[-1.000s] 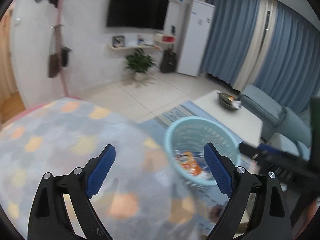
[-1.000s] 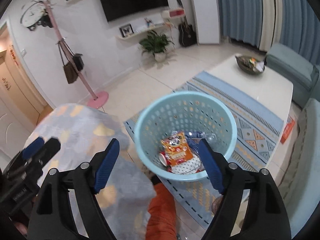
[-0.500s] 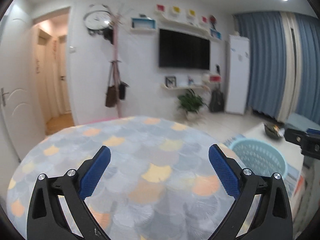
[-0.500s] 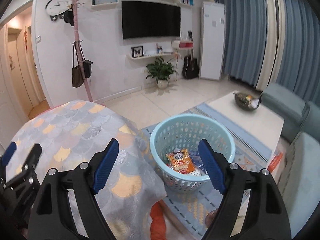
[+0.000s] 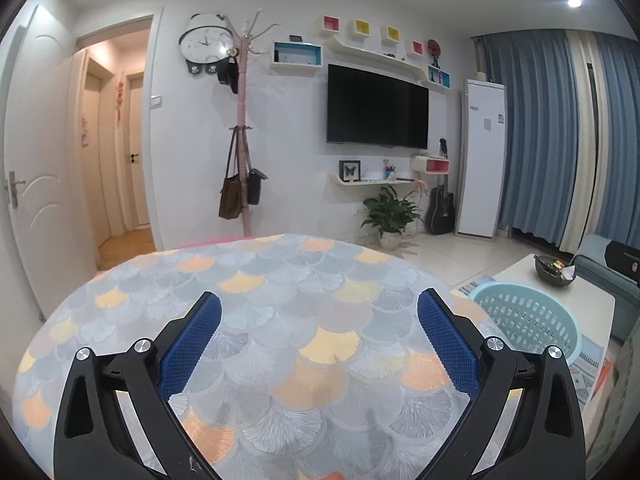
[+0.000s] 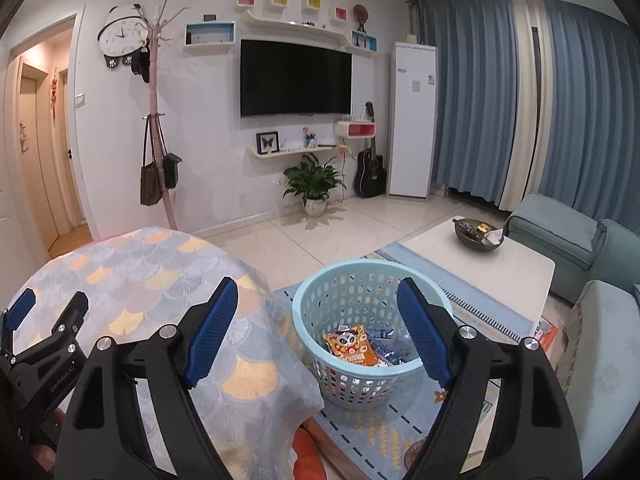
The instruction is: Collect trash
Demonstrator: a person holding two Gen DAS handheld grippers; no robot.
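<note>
A light blue plastic basket (image 6: 362, 376) stands on the rug right of the round table; an orange snack bag (image 6: 352, 347) and other wrappers lie inside it. The basket also shows in the left wrist view (image 5: 528, 322). My left gripper (image 5: 319, 342) is open and empty above the round table with the scale-patterned cloth (image 5: 280, 280). My right gripper (image 6: 316, 330) is open and empty, held over the table's right edge, near the basket. The left gripper also shows at the left of the right wrist view (image 6: 24, 320).
A white coffee table (image 6: 500, 268) with a dark bowl (image 6: 478, 234) stands behind the basket. A teal sofa (image 6: 580, 240) is at the right. A pink coat stand (image 6: 158, 128), a plant (image 6: 314, 186), a guitar and a TV are along the far wall.
Both grippers have tilted up and pulled back from the basket to level over the table. Both stay open and empty.
</note>
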